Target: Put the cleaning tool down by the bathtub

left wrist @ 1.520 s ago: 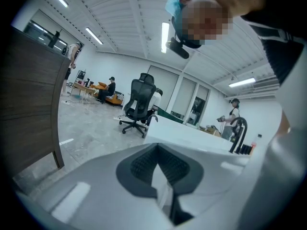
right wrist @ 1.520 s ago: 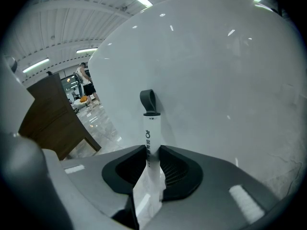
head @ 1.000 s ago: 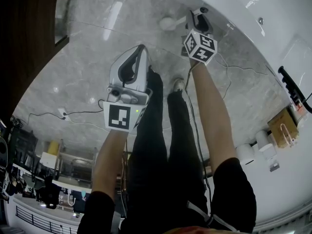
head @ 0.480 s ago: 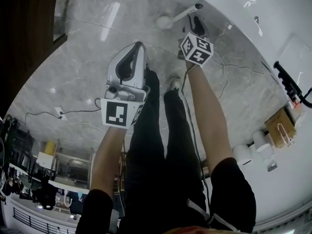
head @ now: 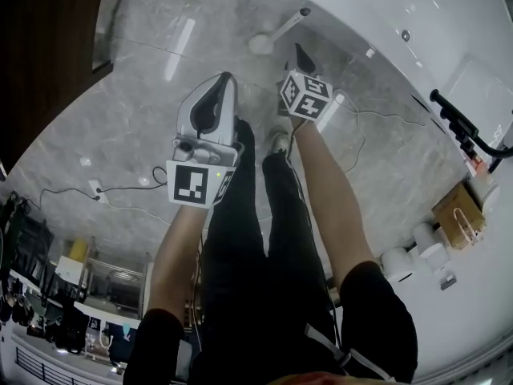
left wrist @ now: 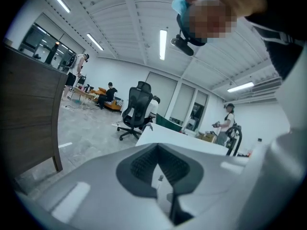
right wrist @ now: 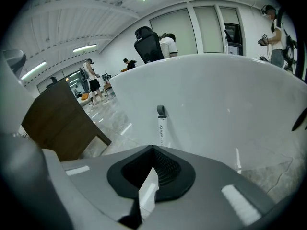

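The jaws of my right gripper (right wrist: 153, 148) have just closed on nothing; my left gripper (left wrist: 157, 146) is closed and empty too. The cleaning tool (right wrist: 161, 126) stands propped against the bathtub (right wrist: 225, 99), apart from both grippers. On that slick wall and floor (head: 144, 103), I judge it could slide and topple.

Nothing here can be read: the dark print down the cleaning tool's handle (right wrist: 161, 128) is too small, and the cubes (head: 305, 96) carry only black-and-white square markers.
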`<state>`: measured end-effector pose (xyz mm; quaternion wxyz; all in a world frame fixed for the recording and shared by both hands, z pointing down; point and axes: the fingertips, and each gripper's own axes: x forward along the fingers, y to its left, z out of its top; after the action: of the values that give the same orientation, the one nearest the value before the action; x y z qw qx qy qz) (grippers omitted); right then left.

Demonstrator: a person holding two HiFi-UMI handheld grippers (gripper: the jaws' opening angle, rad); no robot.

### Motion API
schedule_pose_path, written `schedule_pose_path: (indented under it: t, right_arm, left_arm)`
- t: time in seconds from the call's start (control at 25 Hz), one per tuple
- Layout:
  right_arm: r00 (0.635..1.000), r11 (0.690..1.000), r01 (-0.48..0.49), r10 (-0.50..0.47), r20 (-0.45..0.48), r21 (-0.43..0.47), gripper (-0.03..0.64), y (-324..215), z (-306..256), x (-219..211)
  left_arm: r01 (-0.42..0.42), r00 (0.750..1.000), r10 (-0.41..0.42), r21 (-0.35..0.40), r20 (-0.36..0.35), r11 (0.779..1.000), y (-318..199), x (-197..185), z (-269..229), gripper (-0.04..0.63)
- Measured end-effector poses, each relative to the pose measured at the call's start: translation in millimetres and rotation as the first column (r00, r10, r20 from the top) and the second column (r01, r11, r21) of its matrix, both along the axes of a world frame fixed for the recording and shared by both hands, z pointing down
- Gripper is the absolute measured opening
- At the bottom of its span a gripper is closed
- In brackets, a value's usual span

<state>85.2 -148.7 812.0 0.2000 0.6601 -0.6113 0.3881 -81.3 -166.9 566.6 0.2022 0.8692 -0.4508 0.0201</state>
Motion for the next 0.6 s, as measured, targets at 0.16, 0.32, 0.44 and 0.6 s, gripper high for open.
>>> schedule_pose_path:
  t: [0.16, 0.32, 0.44, 0.6]
  right_arm:
    - [1.0, 1.0, 0.004, -0.004, 0.008, 0.0, 0.0, 12.8, -26.4, -0.5]
    - [1.0, 1.0, 0.014, -0.014, 0.017, 0.022, 0.0, 27.5, -59.6, 2.3]
    - [0.999, 0.999, 0.03, -0.031, 0.013, 0.036, 0.0, 33.9, -82.6, 3.9]
    - [0.999, 0.998, 0.026, -0.028, 0.029, 0.053, 0.0, 46.0, -117.5, 4.3]
  left_arm:
    - [-0.002, 1.0, 0.002, 0.008, 0.001, 1.0, 11.6, 4.3, -22.9, 0.008]
    - [0.007, 1.0, -0.007, 0.0, -0.009, 1.0, 25.3, 10.5, -47.4, 0.008]
    - [0.011, 1.0, -0.011, 0.005, -0.013, 1.0, 33.0, 14.8, -65.0, 0.008]
    - [0.004, 1.0, -0.004, 0.029, -0.01, 1.0, 43.5, 23.5, -94.9, 0.008]
